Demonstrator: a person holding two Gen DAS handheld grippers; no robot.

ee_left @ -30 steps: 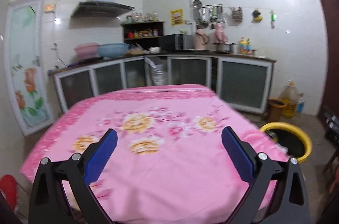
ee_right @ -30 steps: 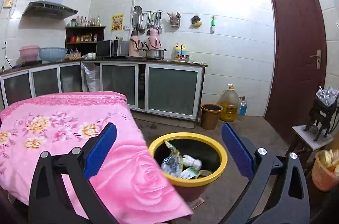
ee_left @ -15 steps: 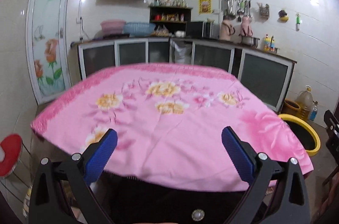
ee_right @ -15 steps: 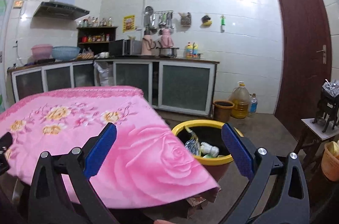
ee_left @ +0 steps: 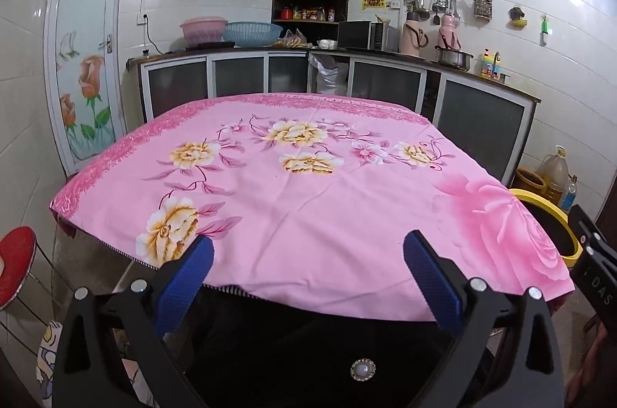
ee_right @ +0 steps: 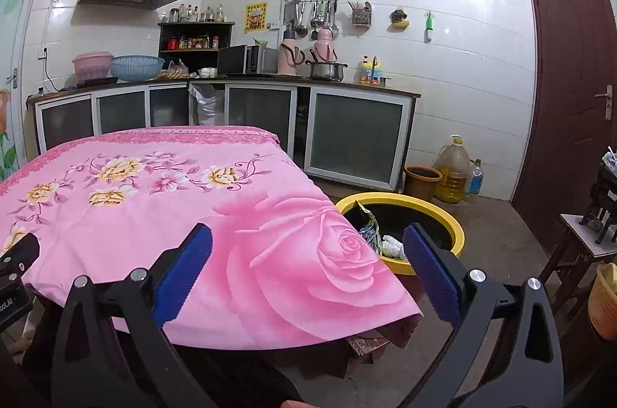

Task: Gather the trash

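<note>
The left gripper (ee_left: pixel 307 277) has its two blue fingers (ee_left: pixel 184 280) spread wide, and it holds nothing. It hangs over the near edge of a table with a pink flowered cloth (ee_left: pixel 308 184). A black sleeve or piece of clothing with a small pearl button (ee_left: pixel 362 367) shows just below it.

The right gripper (ee_right: pixel 307 275) is spread wide too, with nothing between its blue fingers (ee_right: pixel 432 277). It hangs over the near right corner of the same pink cloth (ee_right: pixel 193 207).

Just to the right of the table, on the floor, sits a yellow bin (ee_right: pixel 457 234) with a black inside. The trash (ee_right: pixel 380 234) lies in it: a shiny wrapper and some white crumpled bits. The cloth top is bare.

Farther right of the bin stand a brown pot (ee_right: pixel 422 182) and a big oil jug (ee_right: pixel 453 169). Far back is the kitchen counter (ee_right: pixel 231 82) with bowls, a microwave and pink flasks. A dark red door (ee_right: pixel 574 80) is on the right wall.
</note>
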